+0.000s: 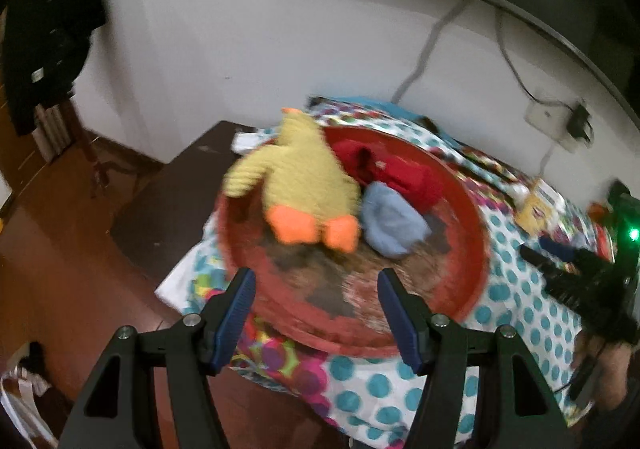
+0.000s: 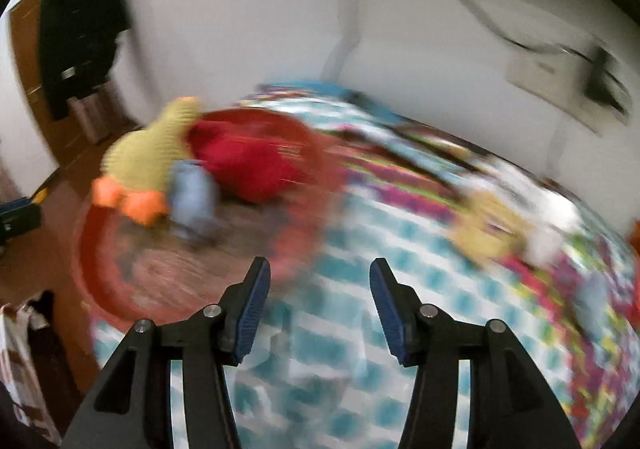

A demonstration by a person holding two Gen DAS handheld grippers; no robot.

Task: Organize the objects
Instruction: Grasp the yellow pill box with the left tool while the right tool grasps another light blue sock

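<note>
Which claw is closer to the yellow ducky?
Left. The left claw hangs open at the red tray's near rim, the yellow ducky straight ahead. The right claw is open over the dotted cloth, ducky off to its left.

White wall (image 1: 240, 29), wooden floor (image 1: 52, 249)

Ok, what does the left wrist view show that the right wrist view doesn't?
Only the left wrist view: the open left gripper over the red tray's near rim, a dark side table, and the right gripper at its right edge.

Only the right wrist view: the open right gripper over the dotted cloth, heavily blurred.

Both: the yellow plush duck, red cloth item and blue cloth item in the tray, plus the wall socket.
</note>
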